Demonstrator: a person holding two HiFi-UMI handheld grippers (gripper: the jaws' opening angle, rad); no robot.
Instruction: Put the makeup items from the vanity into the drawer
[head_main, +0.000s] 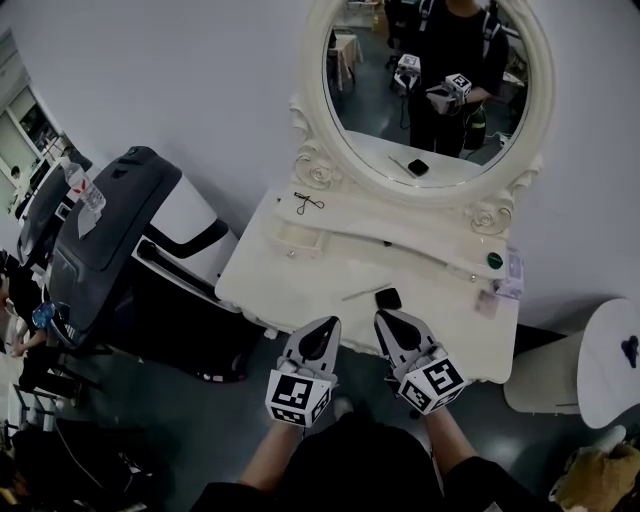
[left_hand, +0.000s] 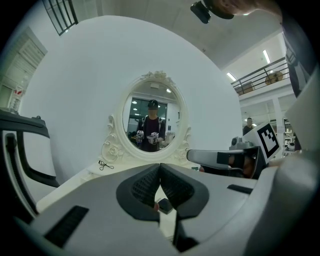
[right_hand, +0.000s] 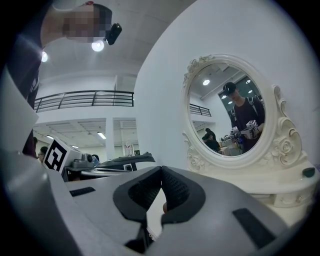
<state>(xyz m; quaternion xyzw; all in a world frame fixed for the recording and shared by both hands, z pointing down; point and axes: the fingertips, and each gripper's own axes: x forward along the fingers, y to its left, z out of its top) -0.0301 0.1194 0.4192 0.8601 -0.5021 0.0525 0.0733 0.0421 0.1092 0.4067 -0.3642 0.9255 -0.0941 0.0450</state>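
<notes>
At centre frame we judge the black compact (head_main: 389, 298) light and slick, best pinched by its edges; left gripper (head_main: 329, 326) and right gripper (head_main: 385, 319) have jaws pressed together.

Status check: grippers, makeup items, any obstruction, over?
Left gripper and right gripper shut, empty, at vanity front edge. Black compact just ahead, eyelash curler on upper shelf, both untouched. Nothing blocking.

vanity (head_main: 445, 312): 1 | mirror (head_main: 425, 100): 1 | black compact (head_main: 389, 298): 1 | eyelash curler (head_main: 309, 203): 1 | treadmill (head_main: 120, 230): 1

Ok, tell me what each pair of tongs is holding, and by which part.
Nothing. The left tongs and right tongs are both shut and empty.
</notes>
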